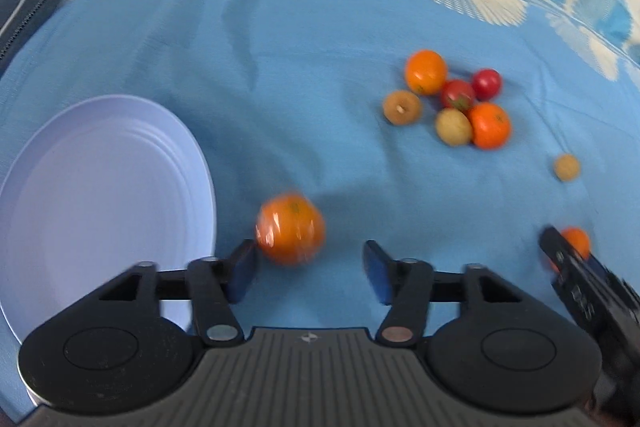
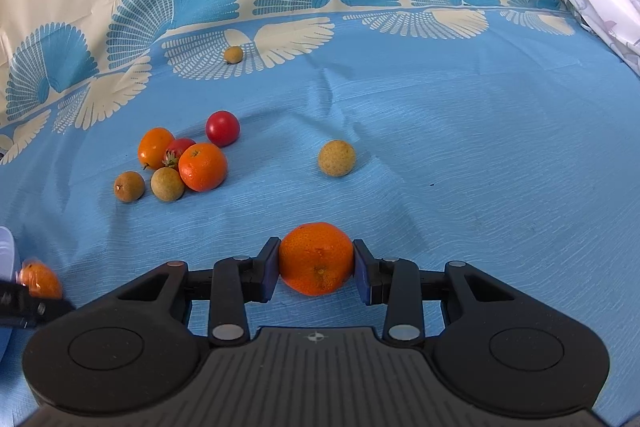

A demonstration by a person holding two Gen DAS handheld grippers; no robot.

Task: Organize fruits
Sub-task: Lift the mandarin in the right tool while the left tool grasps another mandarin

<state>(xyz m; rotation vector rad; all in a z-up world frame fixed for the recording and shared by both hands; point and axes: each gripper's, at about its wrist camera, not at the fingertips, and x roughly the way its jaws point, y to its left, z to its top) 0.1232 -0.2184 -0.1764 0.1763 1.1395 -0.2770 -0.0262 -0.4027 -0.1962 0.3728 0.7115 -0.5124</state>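
I note the cloth (image 2: 440, 147): mid-blue field, cream border along its far edge, blue and cream fan motifs. Plate (image 1: 100, 187): pale lilac. Mandarins (image 2: 316, 259) vivid orange; tomatoes (image 2: 222, 127) red; longans (image 2: 337, 157) tan-yellow, speckled. My gripper pads (image 2: 267, 275): dark blue on black.

The left gripper (image 1: 310, 269) sits at the lower centre of its own view, jaws spread wide, a gap between the pads. The right gripper (image 2: 316, 273), lower centre of its view, has both pads pressed on an orange (image 2: 316, 259).
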